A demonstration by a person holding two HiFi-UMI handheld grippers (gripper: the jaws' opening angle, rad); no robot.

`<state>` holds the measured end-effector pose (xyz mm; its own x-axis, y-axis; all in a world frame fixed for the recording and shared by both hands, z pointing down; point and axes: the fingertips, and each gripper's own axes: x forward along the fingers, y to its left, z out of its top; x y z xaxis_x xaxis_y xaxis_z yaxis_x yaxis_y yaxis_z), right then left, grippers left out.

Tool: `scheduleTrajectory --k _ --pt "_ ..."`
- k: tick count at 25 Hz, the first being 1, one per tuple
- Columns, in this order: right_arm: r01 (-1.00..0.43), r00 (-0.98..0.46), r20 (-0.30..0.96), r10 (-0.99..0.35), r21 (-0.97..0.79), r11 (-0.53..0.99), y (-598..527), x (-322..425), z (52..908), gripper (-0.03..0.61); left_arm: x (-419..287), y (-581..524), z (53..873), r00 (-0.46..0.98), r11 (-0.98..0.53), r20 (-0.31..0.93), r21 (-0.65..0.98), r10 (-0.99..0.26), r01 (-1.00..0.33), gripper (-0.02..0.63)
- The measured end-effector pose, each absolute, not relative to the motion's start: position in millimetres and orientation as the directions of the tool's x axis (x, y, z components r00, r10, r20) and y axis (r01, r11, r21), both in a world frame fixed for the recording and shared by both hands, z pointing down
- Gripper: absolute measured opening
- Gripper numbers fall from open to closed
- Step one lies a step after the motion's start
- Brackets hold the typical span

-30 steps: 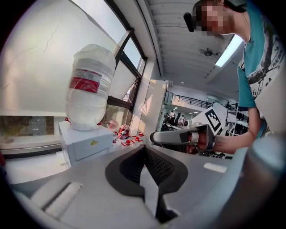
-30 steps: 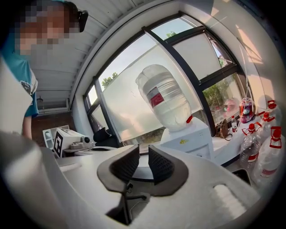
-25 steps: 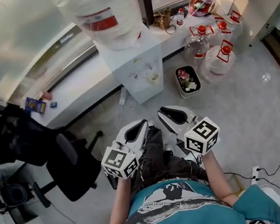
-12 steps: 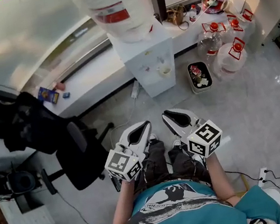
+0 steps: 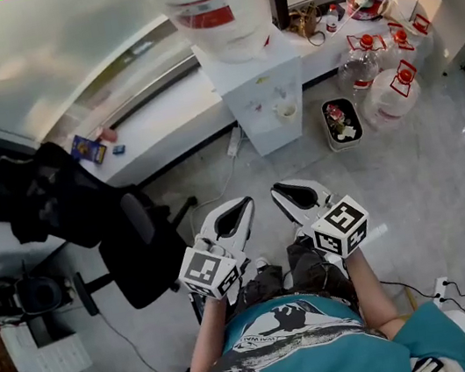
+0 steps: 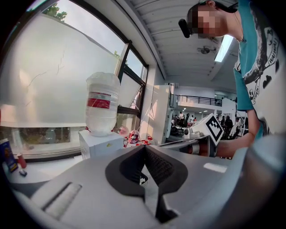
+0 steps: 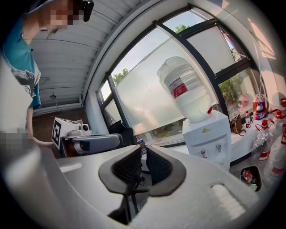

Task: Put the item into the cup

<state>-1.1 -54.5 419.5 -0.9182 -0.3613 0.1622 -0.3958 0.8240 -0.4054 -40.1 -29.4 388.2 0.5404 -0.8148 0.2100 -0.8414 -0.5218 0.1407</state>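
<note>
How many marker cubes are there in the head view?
2. One cube is on the left gripper, the other cube on the right gripper. None seems hidden.

A white water dispenser [image 5: 266, 99] stands against a long white window ledge [image 5: 159, 122]. On top of it sits a big clear upturned bottle [image 5: 213, 1] with a red band. To the dispenser's right, on the pale glossy floor [image 5: 454, 177], lies a black tray [image 5: 347, 145] of small odds and ends. Beside the tray cluster several clear water jugs [image 5: 394, 94] with red caps. A small blue box [image 5: 86, 149] lies on the ledge, further left. A black office chair [image 5: 141, 246] stands at the left of the head view, with a heap of dark cloth [image 5: 48, 200] against its back. A white power strip [image 5: 440, 288] with cables lies at lower right.
</note>
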Motion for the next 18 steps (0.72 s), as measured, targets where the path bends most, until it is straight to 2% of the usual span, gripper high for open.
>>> scheduleTrajectory --k 10,18 --pt "-0.414 -0.91 0.169 -0.378 -0.378 0.828 -5.3 -45.4 405.3 0.025 -86.2 15.6 386.5 0.545 -0.53 0.207 0.127 -0.813 -0.838 0.012" --pt "-0.461 -0.888 0.189 -0.42 -0.366 0.809 43.7 -68.4 406.4 -0.008 -106.3 64.4 394.9 0.586 -0.569 0.208 0.141 -0.783 -0.81 0.012"
